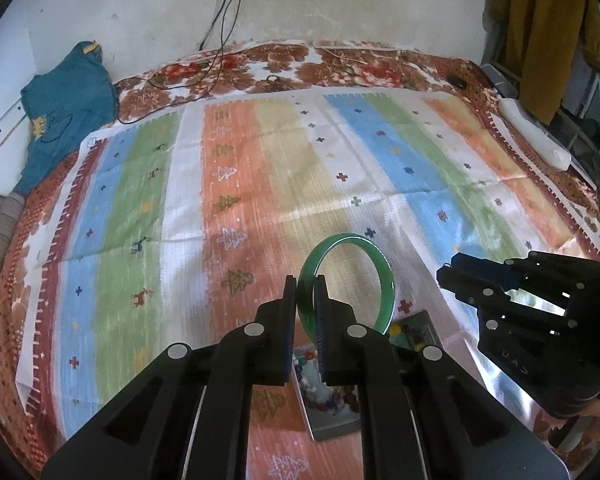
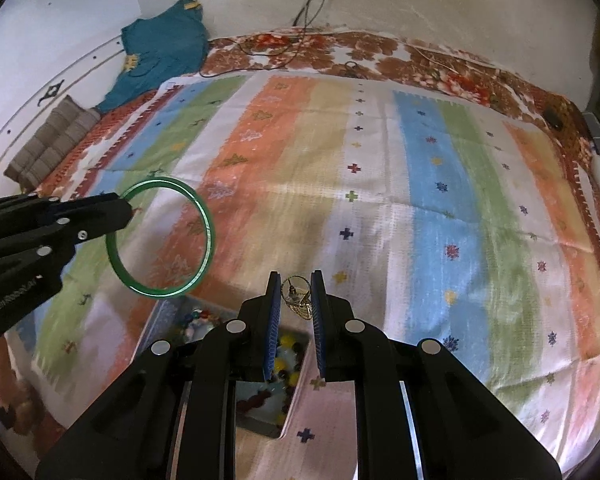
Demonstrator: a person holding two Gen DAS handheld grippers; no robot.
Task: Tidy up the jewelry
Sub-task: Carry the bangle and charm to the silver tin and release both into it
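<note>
Hovering above a tray (image 1: 332, 420) of beads, the left gripper (image 1: 305, 294) pinches a green bangle (image 1: 384, 280); the right gripper (image 2: 295, 298) clamps a gold earring (image 2: 298, 300).

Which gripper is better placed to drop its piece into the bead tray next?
Probably the right gripper: its small gold piece hangs just past the tray directly beneath it. The left gripper holds the green bangle higher, beyond the tray's far end.
</note>
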